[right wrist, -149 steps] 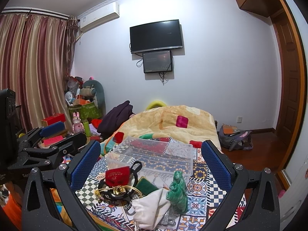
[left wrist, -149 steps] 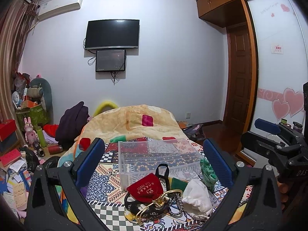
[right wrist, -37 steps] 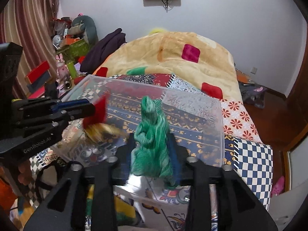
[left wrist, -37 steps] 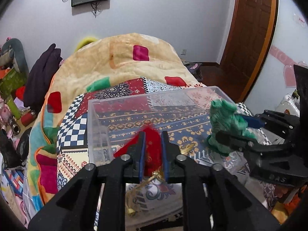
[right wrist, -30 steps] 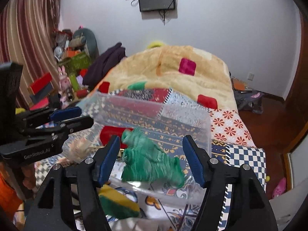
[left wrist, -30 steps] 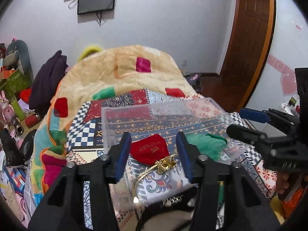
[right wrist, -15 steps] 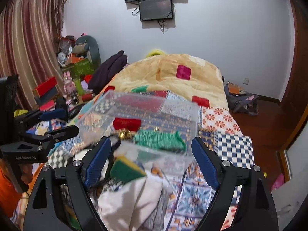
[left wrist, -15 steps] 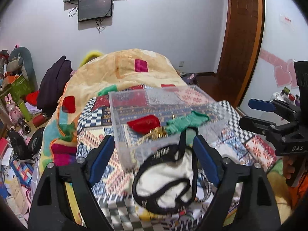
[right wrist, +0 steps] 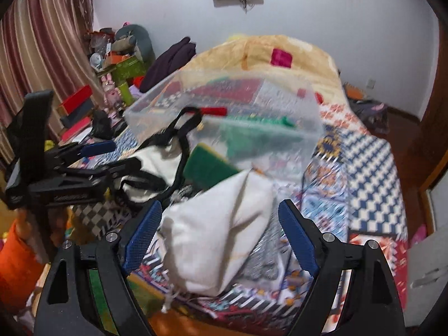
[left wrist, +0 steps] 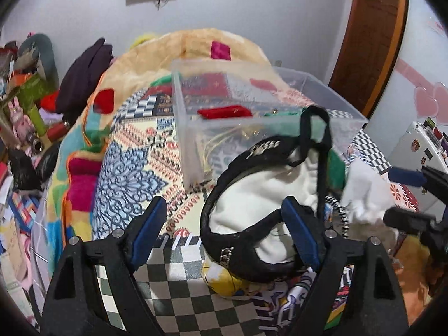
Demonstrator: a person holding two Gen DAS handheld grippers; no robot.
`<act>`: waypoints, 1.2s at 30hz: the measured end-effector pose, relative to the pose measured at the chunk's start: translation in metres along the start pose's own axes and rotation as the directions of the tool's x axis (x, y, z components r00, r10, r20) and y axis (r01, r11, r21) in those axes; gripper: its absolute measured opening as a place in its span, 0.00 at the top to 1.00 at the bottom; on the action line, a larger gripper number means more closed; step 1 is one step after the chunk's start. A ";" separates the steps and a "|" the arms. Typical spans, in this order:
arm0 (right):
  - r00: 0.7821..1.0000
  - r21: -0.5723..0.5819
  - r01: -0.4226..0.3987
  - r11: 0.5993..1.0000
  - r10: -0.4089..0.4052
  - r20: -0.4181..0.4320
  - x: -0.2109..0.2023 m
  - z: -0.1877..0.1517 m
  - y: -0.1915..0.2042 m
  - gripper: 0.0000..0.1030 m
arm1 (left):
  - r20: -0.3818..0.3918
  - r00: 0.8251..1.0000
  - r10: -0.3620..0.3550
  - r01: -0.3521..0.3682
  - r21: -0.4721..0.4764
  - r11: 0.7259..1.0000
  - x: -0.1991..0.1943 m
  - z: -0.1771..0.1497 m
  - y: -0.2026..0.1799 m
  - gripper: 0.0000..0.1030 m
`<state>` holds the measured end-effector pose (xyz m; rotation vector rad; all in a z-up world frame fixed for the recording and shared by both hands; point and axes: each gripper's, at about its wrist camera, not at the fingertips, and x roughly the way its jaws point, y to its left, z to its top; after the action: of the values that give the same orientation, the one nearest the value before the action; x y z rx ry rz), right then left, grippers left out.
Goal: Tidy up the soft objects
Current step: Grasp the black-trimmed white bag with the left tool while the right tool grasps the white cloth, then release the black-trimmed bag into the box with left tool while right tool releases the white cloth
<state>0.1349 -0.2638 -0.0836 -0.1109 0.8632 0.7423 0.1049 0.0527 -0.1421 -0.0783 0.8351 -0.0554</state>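
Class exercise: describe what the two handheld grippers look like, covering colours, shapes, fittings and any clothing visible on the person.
Both the left gripper and right gripper are matte black frames with triangular cut-outs, silver screw heads, and blue textured pads on their two fingers. An orange sleeve shows at the left hand.

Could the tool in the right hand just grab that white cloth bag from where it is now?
Probably yes. The right tool stands open with the white cloth bag lying between its fingers on the bed, and nothing covers the bag. The picture is blurred, so whether the fingers touch it is unclear.
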 end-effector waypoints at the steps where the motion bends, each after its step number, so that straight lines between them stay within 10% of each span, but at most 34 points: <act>1: 1.000 -0.008 0.002 1.000 -0.002 -0.008 0.002 -0.002 0.003 0.24 | -0.002 1.000 0.001 -0.001 -0.003 1.000 0.002 -0.001 0.001 0.21; 13: 0.999 -0.035 -0.011 0.999 0.009 -0.052 0.013 -0.011 0.010 0.80 | -0.009 0.998 -0.059 0.059 0.000 0.998 0.008 -0.009 -0.005 0.58; 36: 0.989 -0.009 -0.005 1.000 0.006 0.150 -0.042 0.022 -0.003 0.88 | 0.133 0.986 -0.105 0.101 0.038 0.994 -0.069 0.016 -0.015 0.72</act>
<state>0.1333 -0.2811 -0.0391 -0.0592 0.7179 0.7497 0.0701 0.0444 -0.0789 -0.0952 0.6940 -0.1584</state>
